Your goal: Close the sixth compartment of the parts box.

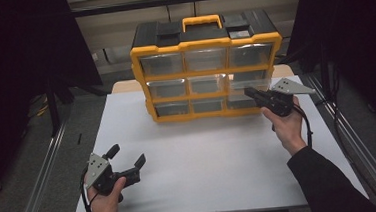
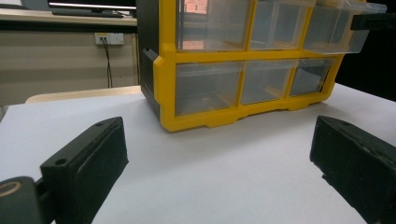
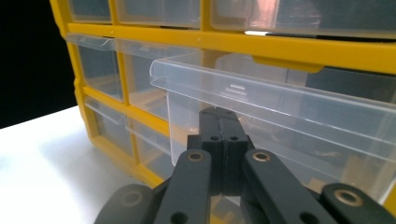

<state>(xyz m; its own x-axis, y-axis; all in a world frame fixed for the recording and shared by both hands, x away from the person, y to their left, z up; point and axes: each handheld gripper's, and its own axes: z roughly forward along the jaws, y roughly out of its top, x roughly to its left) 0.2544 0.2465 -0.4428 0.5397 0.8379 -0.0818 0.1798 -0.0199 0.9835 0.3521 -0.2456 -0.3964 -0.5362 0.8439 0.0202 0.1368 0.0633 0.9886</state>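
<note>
A yellow and black organizer with several clear drawers stands at the back of the white table. Its middle-row right drawer is pulled partly out, as the left gripper view and the right gripper view also show. My right gripper is shut, its tips against that drawer's front just under the lip; nothing shows between the jaws. Near the table's front left, my left gripper is open and points at the organizer, with only bare table between its jaws.
Metal rails run along both sides of the table, with dark curtains beyond. A wooden edge shows behind the white sheet. The organizer has an orange carry handle on top.
</note>
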